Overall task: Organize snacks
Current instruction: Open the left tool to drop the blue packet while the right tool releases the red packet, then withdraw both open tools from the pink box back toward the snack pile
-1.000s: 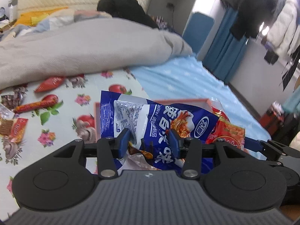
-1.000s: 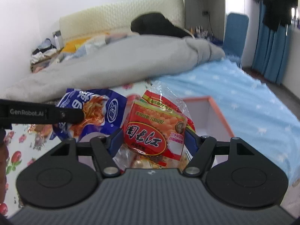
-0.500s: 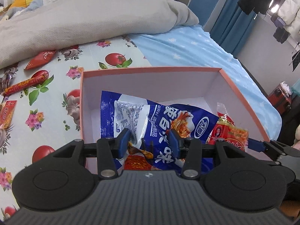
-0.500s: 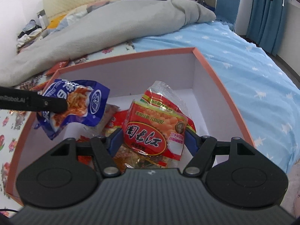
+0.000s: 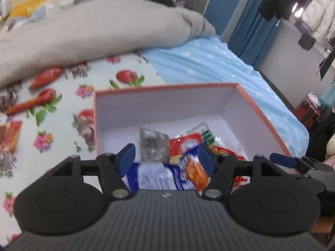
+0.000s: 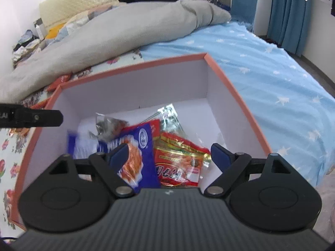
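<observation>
- The left hand-held gripper hangs over the near end of the orange box. Its jaws are opening, and they pinch nothing. The blue snack bag lies loose in the box, right under the gap between them.
- The right hand-held gripper is over the same box. Its jaws are opening too, and they press on nothing. The red snack bag lies flat on the box floor below them, just beside the blue bag.
- A small grey packet and some other wrappers sit in the box too.
- More snacks are not in the box yet. A long red stick snack and a red pouch lie on the flowery bed sheet, to the left of the box and farther away, near the grey blanket.
- The stick snack lies slanted, with its long side going from low left to high right.
- The left hand-held gripper is on that side, so I think it is the nearer one to fetch those snacks next.
</observation>
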Demonstrator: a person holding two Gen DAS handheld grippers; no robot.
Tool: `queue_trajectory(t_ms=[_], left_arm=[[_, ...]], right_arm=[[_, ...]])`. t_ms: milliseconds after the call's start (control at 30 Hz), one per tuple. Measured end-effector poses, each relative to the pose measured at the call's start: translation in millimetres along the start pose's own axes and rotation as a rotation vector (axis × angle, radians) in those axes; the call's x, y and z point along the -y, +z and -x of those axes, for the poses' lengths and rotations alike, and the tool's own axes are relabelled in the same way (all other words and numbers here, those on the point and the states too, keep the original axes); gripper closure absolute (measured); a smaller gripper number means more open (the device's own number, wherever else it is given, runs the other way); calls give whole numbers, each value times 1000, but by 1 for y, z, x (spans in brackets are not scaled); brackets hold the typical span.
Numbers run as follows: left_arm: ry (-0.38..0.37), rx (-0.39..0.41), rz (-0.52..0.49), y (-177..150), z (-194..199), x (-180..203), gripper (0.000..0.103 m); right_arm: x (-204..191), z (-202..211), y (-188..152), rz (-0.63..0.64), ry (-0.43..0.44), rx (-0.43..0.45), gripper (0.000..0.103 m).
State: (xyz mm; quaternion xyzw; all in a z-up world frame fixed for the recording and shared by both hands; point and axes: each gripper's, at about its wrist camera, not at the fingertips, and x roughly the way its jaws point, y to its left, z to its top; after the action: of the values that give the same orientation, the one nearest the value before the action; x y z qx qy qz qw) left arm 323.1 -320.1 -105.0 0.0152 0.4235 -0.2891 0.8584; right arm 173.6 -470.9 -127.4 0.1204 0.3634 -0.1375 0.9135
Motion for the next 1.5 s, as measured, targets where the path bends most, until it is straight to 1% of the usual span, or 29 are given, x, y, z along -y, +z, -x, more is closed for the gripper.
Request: queue_trajectory(t_ms=[200,333,500,633,733,833,1033,1133,1367,1500], left_arm=[[4,97,-10,1,49,-2,32],[5,165,3,0,85,-7,31],[17,236,27,-7,127,-21,31],[33,277,34,-16,155,-33,31],[39,287,29,-25,173,-40,31],[68,308,19,-34,190,-46,31],[88,340,44,-57,220,-63,31],[99,349,58,-69,232,-71,31],[142,369,87,-86,248,-86,30],[162,373,100,-95,251,-94,28]], right_arm=[[-9,32,5,-21,29,74,16],[-20,56,10,-22,41,127,16],[-37,82,11,-2,76,182,16],[-54,99,8,23,88,219,16],[-64,112,5,32,110,236,16],[-75,123,0,39,128,252,16],[-92,138,-12,59,173,271,16],[-103,141,-18,87,188,267,16],[-124,145,-32,118,240,254,16],[-133,144,-40,127,275,247,16]])
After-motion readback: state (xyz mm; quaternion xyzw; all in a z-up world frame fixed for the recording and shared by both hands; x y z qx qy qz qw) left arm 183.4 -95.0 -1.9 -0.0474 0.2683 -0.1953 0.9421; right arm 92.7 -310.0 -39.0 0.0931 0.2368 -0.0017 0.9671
